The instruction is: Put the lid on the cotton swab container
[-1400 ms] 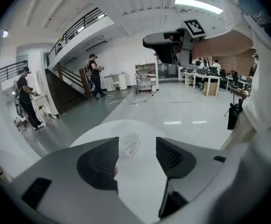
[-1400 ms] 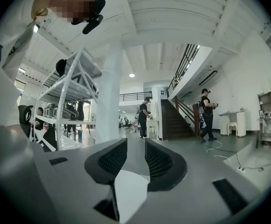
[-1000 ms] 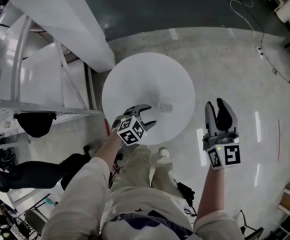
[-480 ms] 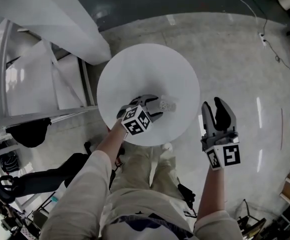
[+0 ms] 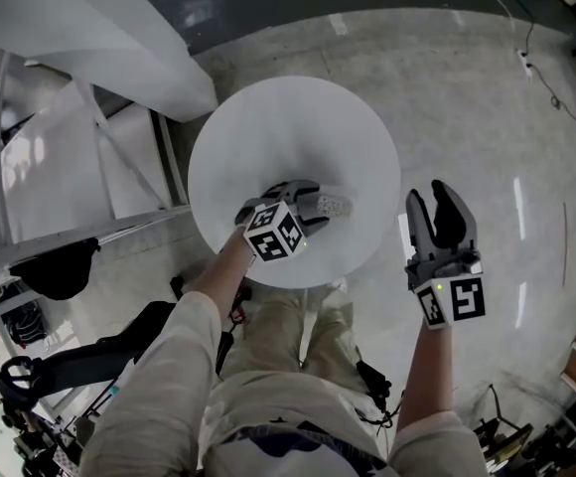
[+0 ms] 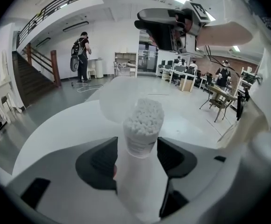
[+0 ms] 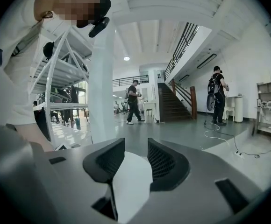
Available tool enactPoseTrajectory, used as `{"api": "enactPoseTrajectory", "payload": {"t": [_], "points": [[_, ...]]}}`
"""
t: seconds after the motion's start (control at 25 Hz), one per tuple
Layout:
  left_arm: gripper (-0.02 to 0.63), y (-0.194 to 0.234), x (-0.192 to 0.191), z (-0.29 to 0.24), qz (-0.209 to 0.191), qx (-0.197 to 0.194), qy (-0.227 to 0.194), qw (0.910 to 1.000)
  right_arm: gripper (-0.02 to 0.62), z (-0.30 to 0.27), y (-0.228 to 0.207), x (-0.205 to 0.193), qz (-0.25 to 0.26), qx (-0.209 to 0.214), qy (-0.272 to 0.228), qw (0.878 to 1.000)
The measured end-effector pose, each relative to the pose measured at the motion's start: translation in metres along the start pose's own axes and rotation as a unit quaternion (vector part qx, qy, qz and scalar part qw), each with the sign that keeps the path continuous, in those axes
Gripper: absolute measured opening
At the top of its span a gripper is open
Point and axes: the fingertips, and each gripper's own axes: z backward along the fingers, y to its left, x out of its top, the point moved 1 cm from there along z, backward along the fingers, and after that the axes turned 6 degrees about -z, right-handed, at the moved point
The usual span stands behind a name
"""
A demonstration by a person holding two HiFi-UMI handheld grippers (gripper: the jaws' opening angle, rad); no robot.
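The cotton swab container [image 5: 336, 206], a clear tube packed with white swabs [image 6: 144, 118], has no lid on it. My left gripper [image 5: 313, 205] is shut on it over the round white table [image 5: 288, 127]. In the left gripper view both pads press its sides [image 6: 138, 155] and the swab heads point away from me. My right gripper [image 5: 437, 212] hangs off the table's right edge, above the floor, with its jaws apart. A white rounded shape [image 7: 131, 181] shows low between them; I cannot tell what it is. I see no lid lying apart.
White metal shelving [image 5: 60, 167] stands close to the table's left. A cable [image 5: 541, 58] trails over the grey floor at the far right. The person's legs [image 5: 288, 336] are under the table's near edge. Other people [image 6: 82, 50] and a staircase [image 7: 173, 101] are far off.
My left gripper has moved right across the table to the container and closed on it. The right gripper has stayed about where it was, beside the table.
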Motion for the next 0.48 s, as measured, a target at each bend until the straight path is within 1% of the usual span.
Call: {"api": "enactPoseTrajectory", "payload": {"t": [0.16,0.48], "points": [[0.258,-0.001,0.0,-0.002,-0.006,-0.006,-0.001,1.0,0.163,-0.009,-0.002,-0.004,0.005,0.008,0.006,1.0],[0.219,-0.003,0.0,-0.002,-0.022,-0.01,0.002,0.9997,0.161,-0.036,-0.001,-0.016,0.033,0.039,0.038,0.998]]}}
